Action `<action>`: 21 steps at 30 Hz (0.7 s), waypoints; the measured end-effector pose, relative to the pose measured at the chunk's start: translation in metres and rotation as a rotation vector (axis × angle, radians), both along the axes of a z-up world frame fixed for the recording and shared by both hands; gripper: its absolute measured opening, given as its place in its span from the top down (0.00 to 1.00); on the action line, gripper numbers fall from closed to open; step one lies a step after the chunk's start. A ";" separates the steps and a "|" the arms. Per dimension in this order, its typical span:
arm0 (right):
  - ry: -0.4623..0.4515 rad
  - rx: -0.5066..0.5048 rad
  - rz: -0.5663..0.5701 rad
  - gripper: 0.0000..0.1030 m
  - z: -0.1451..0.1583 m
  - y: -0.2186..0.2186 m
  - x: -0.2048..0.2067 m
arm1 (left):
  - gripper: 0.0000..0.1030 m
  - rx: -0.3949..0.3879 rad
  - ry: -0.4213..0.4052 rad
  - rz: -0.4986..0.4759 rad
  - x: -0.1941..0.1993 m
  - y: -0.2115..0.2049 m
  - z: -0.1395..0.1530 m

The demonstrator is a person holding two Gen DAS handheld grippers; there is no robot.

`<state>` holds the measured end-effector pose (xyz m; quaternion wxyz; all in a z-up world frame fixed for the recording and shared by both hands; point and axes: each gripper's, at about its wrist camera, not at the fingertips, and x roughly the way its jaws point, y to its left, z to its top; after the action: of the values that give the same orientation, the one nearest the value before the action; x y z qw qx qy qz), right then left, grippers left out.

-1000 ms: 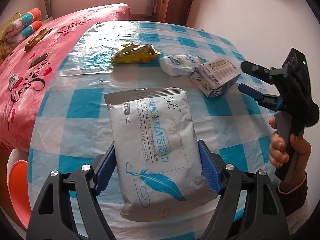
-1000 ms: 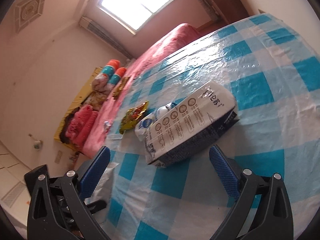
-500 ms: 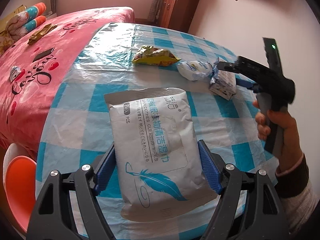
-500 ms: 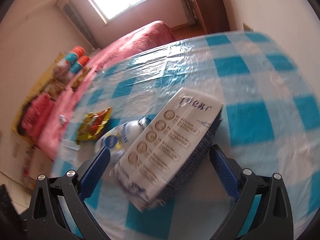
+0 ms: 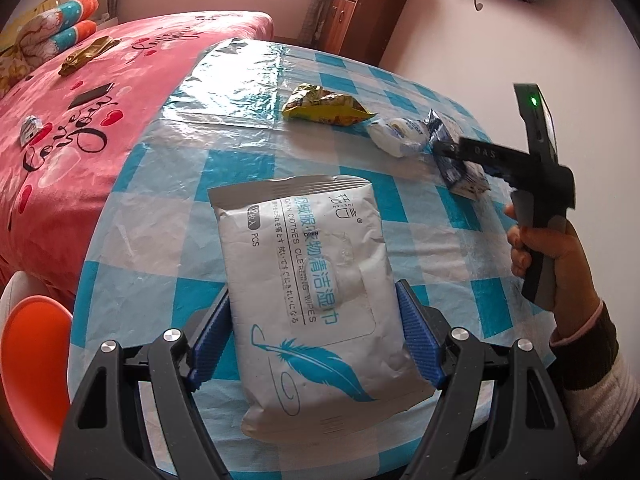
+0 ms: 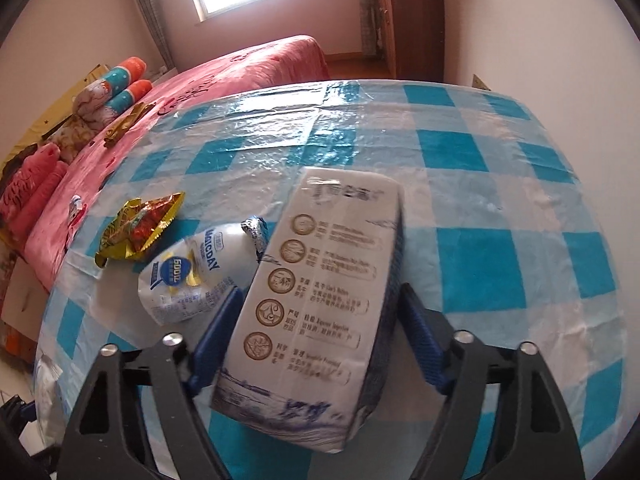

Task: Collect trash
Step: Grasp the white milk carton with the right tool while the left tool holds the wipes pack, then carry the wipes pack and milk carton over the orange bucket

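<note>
I read "DOWN CLOTHES CLEANING WIPES", "OPEN" and "PCS" on the wipes pack (image 5: 316, 292), bottom centre of the left wrist frame, plus Chinese and Japanese print. In my right wrist frame, the white pouch (image 6: 192, 272) at centre left says "MAGICDAY". The milk carton (image 6: 320, 300) at centre has five round icons; its text is too blurred to read.

wipes pack (image 5: 316, 284): matt white plastic film, slightly creased
milk carton (image 6: 320, 300): smooth printed paperboard
snack wrapper (image 6: 138, 226): glossy crinkled foil
surface cover (image 6: 480, 184): shiny wrinkled plastic sheet
bed (image 5: 80, 120): soft pink cloth
</note>
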<state>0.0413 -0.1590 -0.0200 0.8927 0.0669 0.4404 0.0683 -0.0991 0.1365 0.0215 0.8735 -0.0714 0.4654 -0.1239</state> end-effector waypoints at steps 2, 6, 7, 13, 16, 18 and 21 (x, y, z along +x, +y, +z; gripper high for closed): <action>-0.003 -0.006 -0.010 0.36 0.000 -0.003 -0.007 | 0.24 -0.008 -0.006 0.006 -0.001 0.003 0.000; -0.012 -0.010 -0.007 0.36 -0.001 -0.004 -0.022 | 0.24 -0.018 -0.013 0.017 -0.004 0.008 -0.001; -0.014 -0.010 -0.007 0.36 -0.001 -0.004 -0.026 | 0.24 -0.020 -0.014 0.020 -0.005 0.009 -0.001; -0.028 -0.019 -0.005 0.36 0.000 -0.004 -0.044 | 0.24 -0.034 -0.022 0.032 -0.011 0.015 -0.004; -0.036 -0.020 -0.002 0.36 0.003 -0.003 -0.053 | 0.24 -0.042 -0.025 0.035 -0.013 0.017 -0.004; -0.048 -0.016 -0.003 0.36 0.007 -0.002 -0.060 | 0.24 -0.044 -0.030 0.035 -0.014 0.019 -0.004; -0.067 -0.011 -0.002 0.36 0.014 0.000 -0.070 | 0.24 -0.051 -0.039 0.036 -0.016 0.022 -0.003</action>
<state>-0.0288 -0.1588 -0.0057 0.9073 0.0599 0.4108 0.0672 -0.1150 0.1581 0.0188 0.8822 -0.0997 0.4438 -0.1216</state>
